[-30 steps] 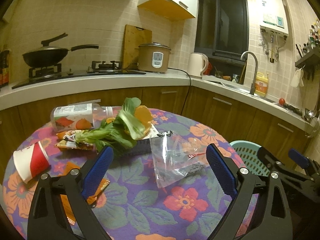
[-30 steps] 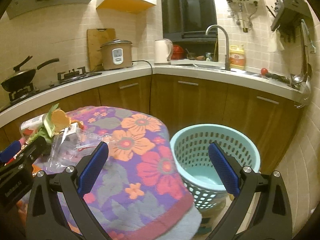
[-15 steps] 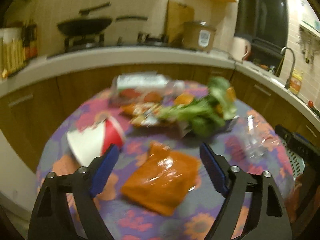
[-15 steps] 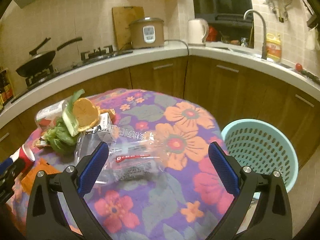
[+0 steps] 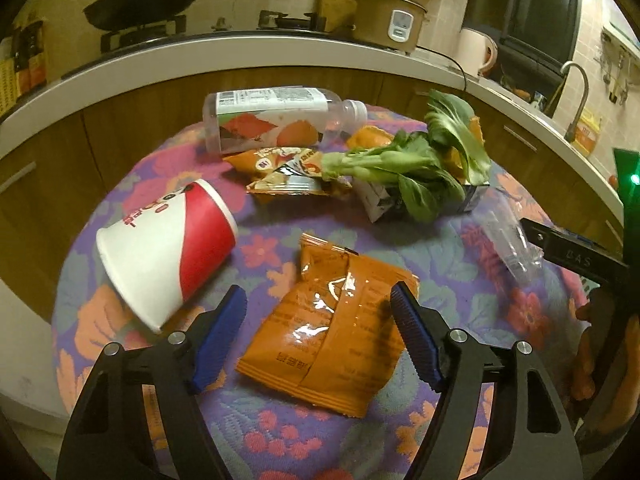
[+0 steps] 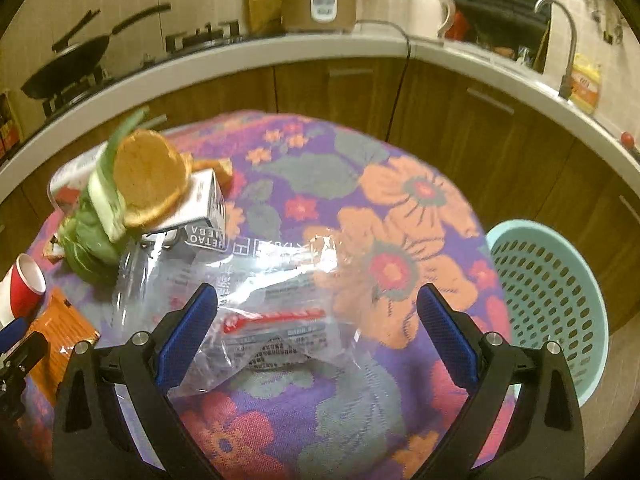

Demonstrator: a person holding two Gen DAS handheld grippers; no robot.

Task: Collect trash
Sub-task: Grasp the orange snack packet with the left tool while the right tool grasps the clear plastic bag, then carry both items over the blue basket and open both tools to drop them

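- The left tool [image 5: 318, 314] hovers over the orange snack packet [image 5: 334, 328], its jaws apart and straddling the packet's upper half. They have just been closing, yet neither pad presses the foil. To grip well, I would lower until the pads sit either side of the raised, crinkled middle, not the flat sealed edge.
- The right tool [image 6: 317, 322] also stands apart, empty, above the clear plastic bag [image 6: 256, 300], which lies just right of the orange snack packet. The film is slack and slippery, so pinch where it bunches near the red strip — a flat layer would likely slide out.
- Beyond the packet and to its left lies the red-and-white paper cup [image 5: 168, 248] on its side, near but apart; keep the left pad off it.
- Farther behind the packet: a smaller snack wrapper [image 5: 286, 174], leafy greens [image 5: 412, 164] draped over a small carton [image 6: 200, 210], and a plastic bottle [image 5: 276, 118] lying down — all still on the bench [image 5: 280, 432].
- The teal basket [image 6: 556, 292] stands off the bench's right edge, well apart from the packet; a firm hold matters for that carry.
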